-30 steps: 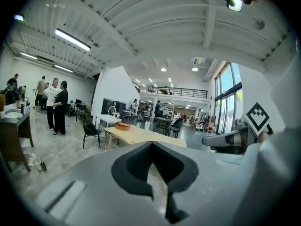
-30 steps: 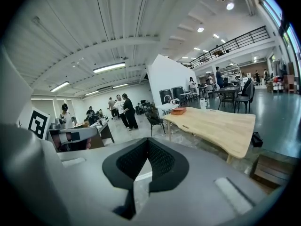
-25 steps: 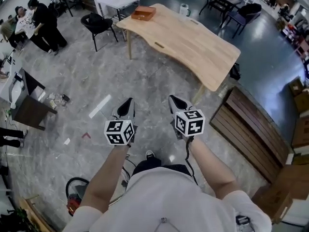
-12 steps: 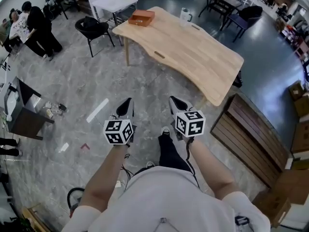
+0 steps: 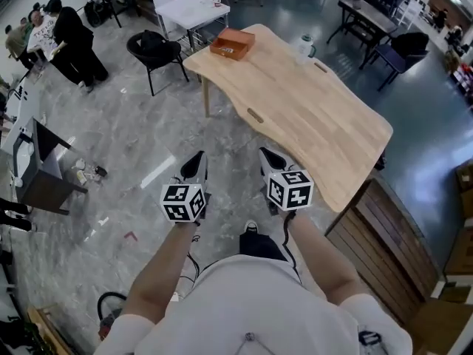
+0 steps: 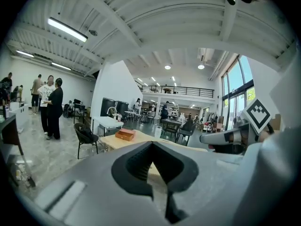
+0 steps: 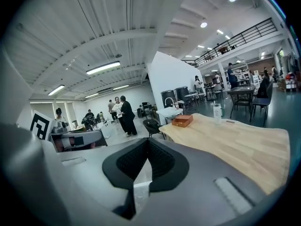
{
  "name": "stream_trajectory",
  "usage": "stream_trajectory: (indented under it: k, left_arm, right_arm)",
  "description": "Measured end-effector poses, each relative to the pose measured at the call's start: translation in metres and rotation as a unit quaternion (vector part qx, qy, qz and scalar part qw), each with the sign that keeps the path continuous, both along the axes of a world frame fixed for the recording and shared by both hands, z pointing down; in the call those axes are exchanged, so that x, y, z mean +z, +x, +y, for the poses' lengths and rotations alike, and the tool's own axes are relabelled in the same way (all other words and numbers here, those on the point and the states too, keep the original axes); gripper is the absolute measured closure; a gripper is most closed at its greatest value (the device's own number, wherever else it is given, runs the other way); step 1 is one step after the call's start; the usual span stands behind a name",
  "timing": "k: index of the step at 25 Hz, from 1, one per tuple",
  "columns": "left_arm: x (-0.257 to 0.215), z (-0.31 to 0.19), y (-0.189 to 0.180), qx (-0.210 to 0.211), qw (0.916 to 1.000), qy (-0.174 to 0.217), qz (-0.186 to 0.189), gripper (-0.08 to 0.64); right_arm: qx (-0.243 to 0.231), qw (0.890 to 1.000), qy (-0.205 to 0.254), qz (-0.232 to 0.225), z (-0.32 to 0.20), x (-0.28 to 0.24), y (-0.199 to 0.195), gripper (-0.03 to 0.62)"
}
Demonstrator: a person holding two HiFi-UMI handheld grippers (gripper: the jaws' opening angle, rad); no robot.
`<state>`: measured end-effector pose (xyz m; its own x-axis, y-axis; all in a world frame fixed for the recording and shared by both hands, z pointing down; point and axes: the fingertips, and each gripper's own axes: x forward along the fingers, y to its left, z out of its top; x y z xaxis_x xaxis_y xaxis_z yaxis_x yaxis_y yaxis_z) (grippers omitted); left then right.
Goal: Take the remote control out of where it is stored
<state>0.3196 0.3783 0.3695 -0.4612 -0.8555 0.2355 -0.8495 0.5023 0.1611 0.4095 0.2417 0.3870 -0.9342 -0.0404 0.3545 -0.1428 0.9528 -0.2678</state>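
Observation:
A light wooden table (image 5: 310,124) stands ahead of me on the grey floor. On its far corner sits a small orange-brown box (image 5: 232,44), also visible in the left gripper view (image 6: 125,134) and the right gripper view (image 7: 182,121). No remote control shows in any view. My left gripper (image 5: 196,157) and right gripper (image 5: 264,153) are held side by side in the air over the floor, short of the table. Each has its jaws together with nothing between them (image 6: 151,145) (image 7: 148,142).
A clear jug (image 5: 304,46) stands on the table past the box. A black chair (image 5: 151,49) and a white table (image 5: 191,9) are beyond the box. People (image 5: 70,35) stand at the far left. A slatted wooden bench (image 5: 392,235) lies to the right.
The table and box have shifted nearer and to the right in the head view as the person walks on. Both grippers keep the same pose and stay shut.

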Motion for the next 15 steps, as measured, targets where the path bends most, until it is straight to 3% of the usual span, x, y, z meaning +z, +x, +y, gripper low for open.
stream_trajectory:
  k: [7, 15]
  left_arm:
    - [-0.001, -0.052, -0.063, -0.04, 0.9992, -0.003, -0.004, 0.558]
    - [0.006, -0.068, -0.139, -0.073, 0.9973, -0.004, 0.0, 0.56]
  right_arm:
    - [-0.035, 0.999, -0.006, -0.002, -0.061, 0.003, -0.076, 0.566]
    - [-0.071, 0.997, -0.016, 0.009, -0.081, 0.019, -0.167, 0.566]
